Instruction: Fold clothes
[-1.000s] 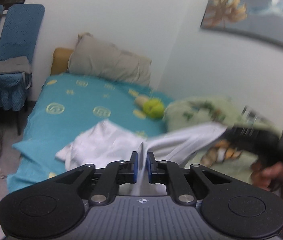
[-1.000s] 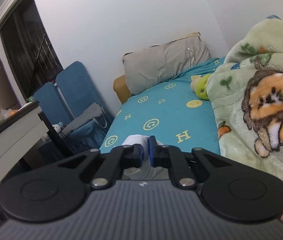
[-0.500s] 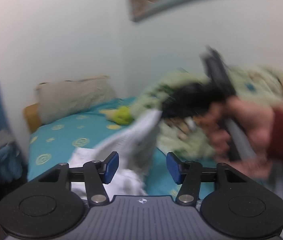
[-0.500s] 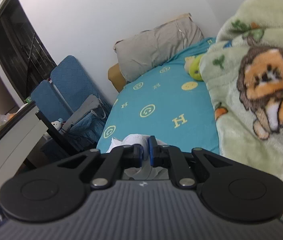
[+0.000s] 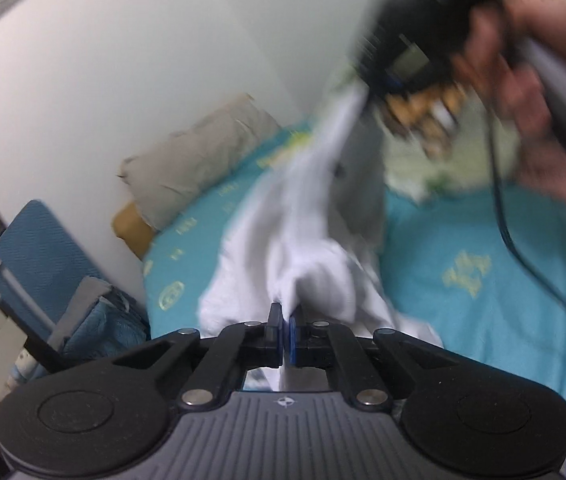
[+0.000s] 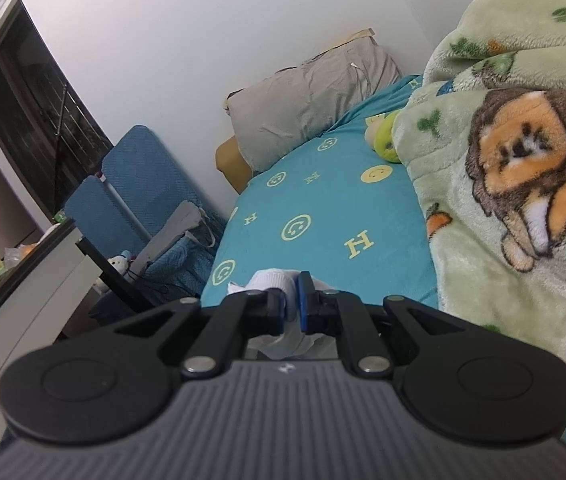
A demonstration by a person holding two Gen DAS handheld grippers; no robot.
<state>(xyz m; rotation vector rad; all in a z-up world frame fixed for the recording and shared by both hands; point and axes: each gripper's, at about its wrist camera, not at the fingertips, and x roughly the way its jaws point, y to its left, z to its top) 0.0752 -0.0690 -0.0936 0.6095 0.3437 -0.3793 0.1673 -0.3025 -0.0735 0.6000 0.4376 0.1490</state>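
A white garment hangs above the teal bedsheet, stretched between my two grippers. My left gripper is shut on a lower fold of it. My right gripper shows blurred at the upper right of the left wrist view, held by a hand and pinching the garment's top end. In the right wrist view my right gripper is shut on a bunch of the white garment; the rest of the cloth hangs hidden below it.
A grey pillow lies at the head of the bed by the wall. A green lion-print blanket is heaped on the right, with a yellow-green plush toy beside it. Blue chairs and a white desk stand left of the bed.
My left gripper opened, let go of the garment, then shut again on another fold. The right gripper lifted its end of the garment higher.
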